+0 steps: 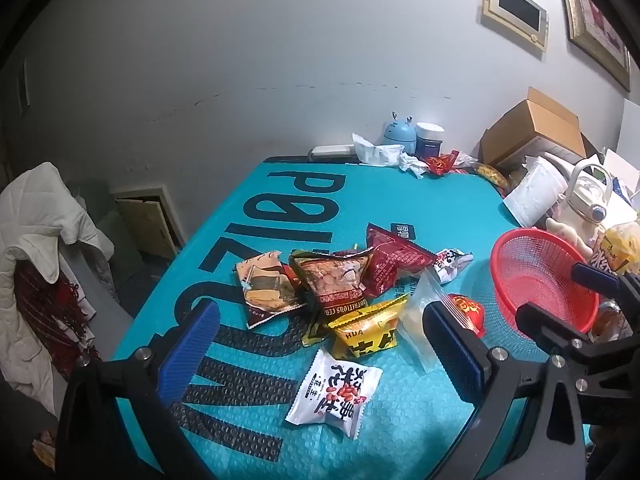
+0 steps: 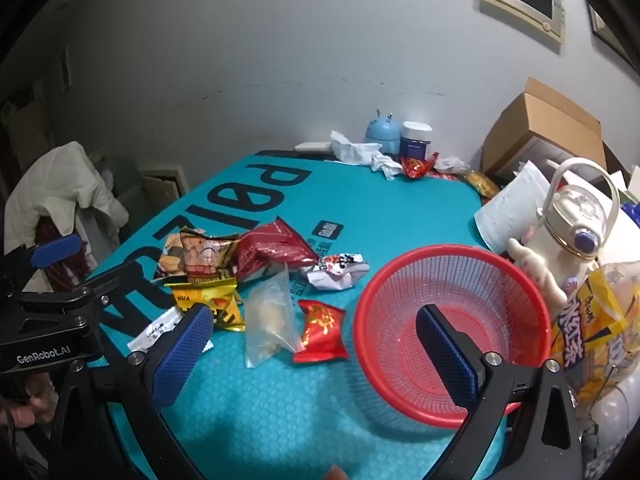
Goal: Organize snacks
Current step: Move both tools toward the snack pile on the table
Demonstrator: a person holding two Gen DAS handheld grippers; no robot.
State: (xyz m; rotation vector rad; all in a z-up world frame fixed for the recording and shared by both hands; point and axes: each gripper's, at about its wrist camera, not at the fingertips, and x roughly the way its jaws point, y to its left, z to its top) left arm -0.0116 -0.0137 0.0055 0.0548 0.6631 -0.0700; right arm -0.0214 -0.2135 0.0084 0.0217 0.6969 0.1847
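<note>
A lived-in home room. A white quilted jacket [image 1: 44,216] drapes a chair at left. Gilt-framed pictures [image 1: 596,20] hang on the far wall, above an open brown cardboard box [image 2: 548,128].

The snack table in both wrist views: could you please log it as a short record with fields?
surface: teal mat with black lettering
snacks: loose pile, including white packet, yellow packet, clear bag, red packet
container: red basket, empty, right of the pile
left gripper: jaws open, holding nothing
right gripper: jaws open, holding nothing
</note>
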